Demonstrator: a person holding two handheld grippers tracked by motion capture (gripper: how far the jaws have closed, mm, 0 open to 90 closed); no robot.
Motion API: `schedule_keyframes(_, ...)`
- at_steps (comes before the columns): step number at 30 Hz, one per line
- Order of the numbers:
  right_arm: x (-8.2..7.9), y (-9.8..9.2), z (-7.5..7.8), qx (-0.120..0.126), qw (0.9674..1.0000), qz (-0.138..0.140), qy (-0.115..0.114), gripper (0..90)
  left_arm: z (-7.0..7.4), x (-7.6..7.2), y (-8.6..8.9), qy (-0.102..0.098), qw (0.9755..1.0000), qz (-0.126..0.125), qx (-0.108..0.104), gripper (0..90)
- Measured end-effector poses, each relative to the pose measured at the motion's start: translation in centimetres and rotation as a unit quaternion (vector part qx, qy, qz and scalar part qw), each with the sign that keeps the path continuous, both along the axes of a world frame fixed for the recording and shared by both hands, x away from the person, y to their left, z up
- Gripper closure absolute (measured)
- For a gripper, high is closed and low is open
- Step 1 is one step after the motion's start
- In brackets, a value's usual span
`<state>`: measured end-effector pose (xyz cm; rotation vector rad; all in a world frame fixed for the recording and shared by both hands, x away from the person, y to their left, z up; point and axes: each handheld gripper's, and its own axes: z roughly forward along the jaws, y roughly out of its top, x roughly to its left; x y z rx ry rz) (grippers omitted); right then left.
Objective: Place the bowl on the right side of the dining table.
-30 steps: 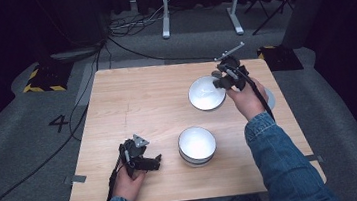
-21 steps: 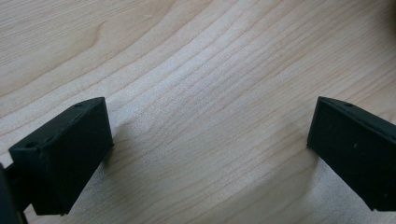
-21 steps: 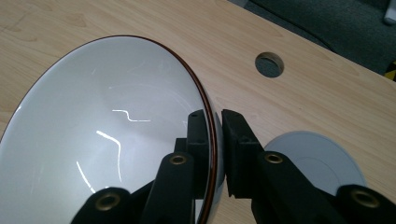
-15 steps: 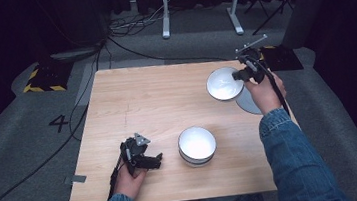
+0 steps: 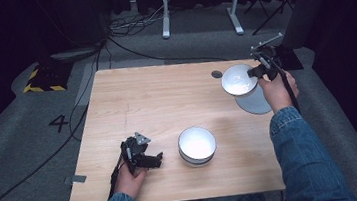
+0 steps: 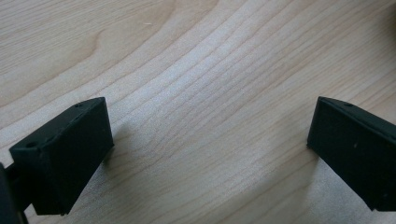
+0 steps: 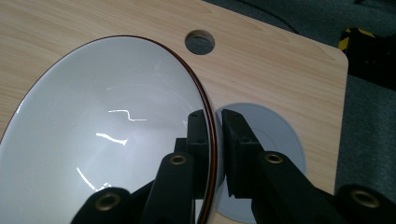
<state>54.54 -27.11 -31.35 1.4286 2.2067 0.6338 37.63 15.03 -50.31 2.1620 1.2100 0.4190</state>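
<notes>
A white bowl [image 5: 238, 80] with a dark rim hangs tilted above the table's far right corner, and my right gripper [image 5: 255, 72] is shut on its rim. In the right gripper view the bowl [image 7: 102, 140] takes up the left side, with one jaw inside the rim and one outside, the right gripper [image 7: 215, 128] pinching it. Just below the bowl a grey plate [image 5: 255, 103] lies on the table [image 5: 156, 98]. Another white bowl [image 5: 197, 145] stands near the front middle. My left gripper [image 5: 158, 159] rests open on the wood beside that bowl, nothing between its jaws [image 6: 210, 154].
A round cable hole [image 5: 216, 74] is cut in the tabletop near the far right corner, close to the held bowl. Past the table's edges there is grey carpet with cables and a white stand's legs [image 5: 199, 8] behind.
My right gripper has carried the white bowl to the right, from over the table's middle right to above the grey plate at the right edge. The left gripper has kept still.
</notes>
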Motion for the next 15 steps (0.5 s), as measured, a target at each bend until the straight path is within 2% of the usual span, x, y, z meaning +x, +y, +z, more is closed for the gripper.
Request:
schedule_keyframes(13, 2.3, -3.0, -1.2, 0.013, 0.9980, -0.057, 0.023, 82.3, 0.0, 0.1, 0.1, -0.003, 1.0000, 0.001, 0.006, 0.3)
schedule_keyframes(15, 2.5, -3.6, -1.3, 0.007, 0.9977, -0.064, 0.023, 82.3, 0.0, 0.0, 0.0, -0.002, 1.0000, 0.003, 0.005, 0.3)
